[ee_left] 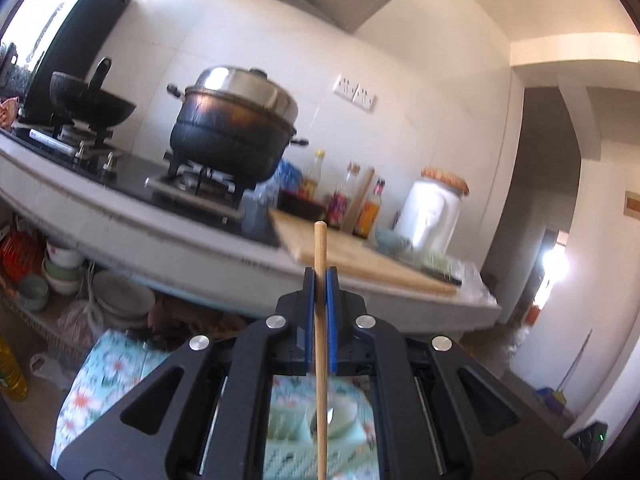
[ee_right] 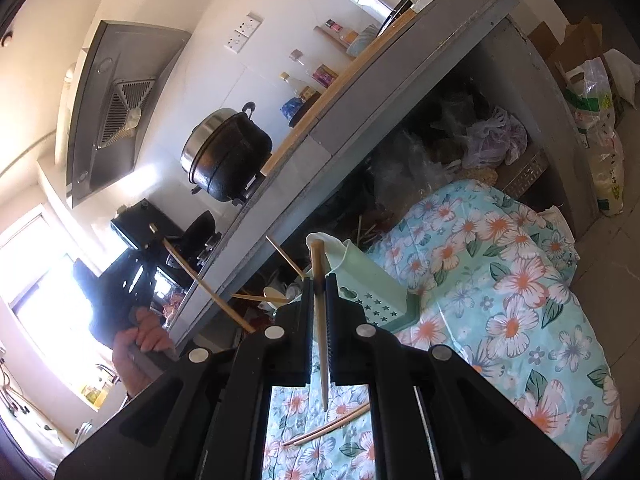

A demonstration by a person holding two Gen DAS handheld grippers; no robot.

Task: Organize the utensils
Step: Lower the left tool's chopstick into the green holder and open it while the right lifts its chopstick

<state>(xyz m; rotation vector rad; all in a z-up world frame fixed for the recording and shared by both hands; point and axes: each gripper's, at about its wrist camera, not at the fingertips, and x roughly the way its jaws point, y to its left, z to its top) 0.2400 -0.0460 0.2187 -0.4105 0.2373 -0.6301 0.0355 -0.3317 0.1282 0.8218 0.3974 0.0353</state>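
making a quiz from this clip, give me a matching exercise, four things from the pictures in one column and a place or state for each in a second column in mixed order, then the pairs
Things
1. chopstick
2. black pot
3. cutting board
4. loose chopsticks

Places or states
A. lying flat on the floral cloth
B. standing on the gas stove, steel lid on
C. clamped upright in the left gripper
D. on the counter, its corner jutting over the edge

Pairs: 1-C, 2-B, 3-D, 4-A
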